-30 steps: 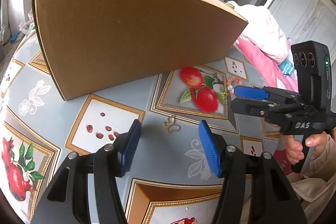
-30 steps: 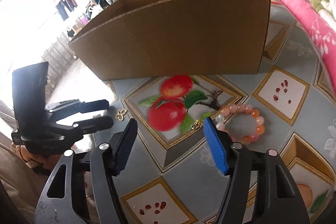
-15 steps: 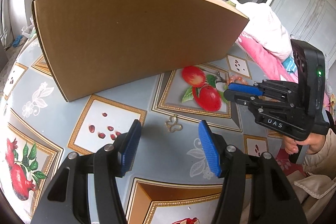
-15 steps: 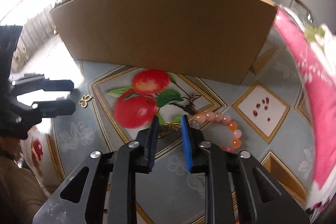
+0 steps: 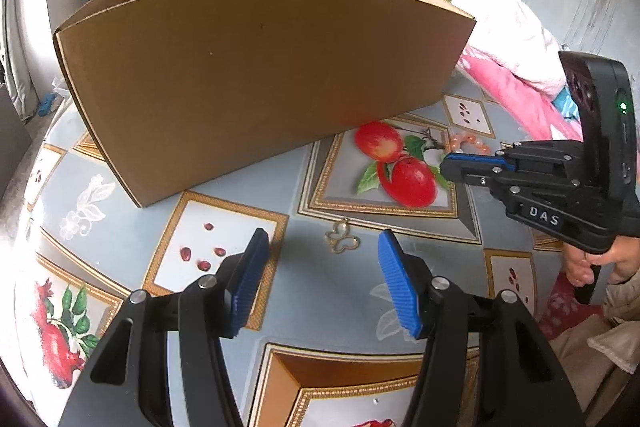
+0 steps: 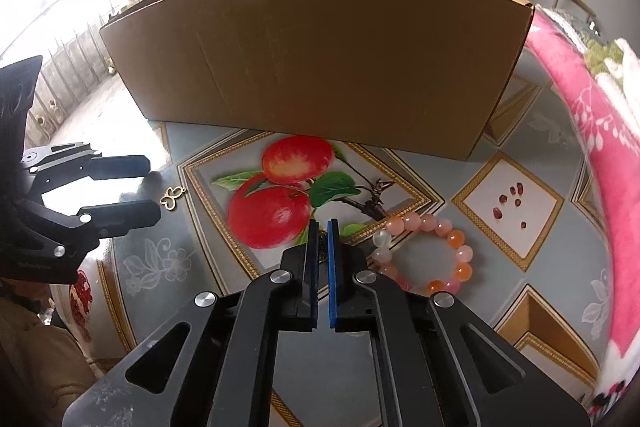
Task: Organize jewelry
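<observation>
Box [image 5: 260, 75] of brown card fills the far side of the worktop [image 5: 472, 267], open at the top and a fair place for the jewelry to go. Nearer lies the bracelet [image 6: 456, 238], a flat ring of pink and orange beads, just to the right of the right gripper [image 6: 323, 223] and apart from it. Those jaws have just been closing and stand shut, with only a slit between the pads; whether some small thing is pinched there I cannot tell. Smallest is the charm [image 5: 342, 237], a gold butterfly outline flat on the worktop. It sits just ahead of the left gripper [image 5: 323, 233], within the line of its gap, and those jaws stand wide and hold nothing. The left hand is plainly the nearer, so a short push forward and down should bring the charm between the pads.
</observation>
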A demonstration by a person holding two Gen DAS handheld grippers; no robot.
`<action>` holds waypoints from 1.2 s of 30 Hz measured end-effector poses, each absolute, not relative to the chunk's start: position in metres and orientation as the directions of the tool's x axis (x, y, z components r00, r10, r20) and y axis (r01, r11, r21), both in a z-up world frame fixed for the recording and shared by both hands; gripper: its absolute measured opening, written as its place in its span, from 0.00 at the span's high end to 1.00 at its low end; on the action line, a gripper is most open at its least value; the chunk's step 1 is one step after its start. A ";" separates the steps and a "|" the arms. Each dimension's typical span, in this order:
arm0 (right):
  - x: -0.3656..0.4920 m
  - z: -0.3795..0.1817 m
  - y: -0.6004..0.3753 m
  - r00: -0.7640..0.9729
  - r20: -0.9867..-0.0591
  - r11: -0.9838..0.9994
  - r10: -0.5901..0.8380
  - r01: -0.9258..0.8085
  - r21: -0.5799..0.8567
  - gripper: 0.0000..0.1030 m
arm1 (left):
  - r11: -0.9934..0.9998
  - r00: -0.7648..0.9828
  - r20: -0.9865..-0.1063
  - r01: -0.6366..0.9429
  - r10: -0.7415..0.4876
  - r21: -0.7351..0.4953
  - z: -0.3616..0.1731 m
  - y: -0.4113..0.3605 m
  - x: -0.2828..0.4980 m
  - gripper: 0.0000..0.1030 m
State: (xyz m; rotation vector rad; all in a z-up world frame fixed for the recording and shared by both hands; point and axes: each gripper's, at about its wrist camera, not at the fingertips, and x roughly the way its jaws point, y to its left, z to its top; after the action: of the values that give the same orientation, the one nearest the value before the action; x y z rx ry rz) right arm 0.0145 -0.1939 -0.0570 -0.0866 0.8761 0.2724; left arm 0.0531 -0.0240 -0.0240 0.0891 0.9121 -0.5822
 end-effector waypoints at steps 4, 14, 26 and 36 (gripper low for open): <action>0.015 -0.056 -0.197 0.607 -0.767 0.962 0.208 -0.269 0.048 0.98 | 0.858 0.481 -0.779 0.494 -0.402 -0.139 -0.024 -0.027 0.059 0.46; 0.013 -0.053 -0.203 0.609 -0.764 0.962 0.214 -0.267 0.056 0.98 | 0.871 0.475 -0.820 0.488 -0.319 -0.056 -0.022 -0.040 0.064 0.47; 0.013 -0.053 -0.204 0.612 -0.762 0.962 0.214 -0.265 0.058 0.98 | 0.868 0.482 -0.829 0.497 -0.285 -0.010 -0.022 -0.050 0.061 0.55; 0.014 -0.053 -0.204 0.611 -0.761 0.962 0.216 -0.266 0.058 0.98 | 0.867 0.490 -0.830 0.498 -0.266 0.016 -0.022 -0.054 0.059 0.65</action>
State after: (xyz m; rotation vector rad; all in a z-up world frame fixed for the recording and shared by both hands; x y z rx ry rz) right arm 0.0137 -0.2042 -0.0535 -0.0628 0.8696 0.2783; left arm 0.0594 -0.0540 -0.0223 0.2700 0.9521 -0.4711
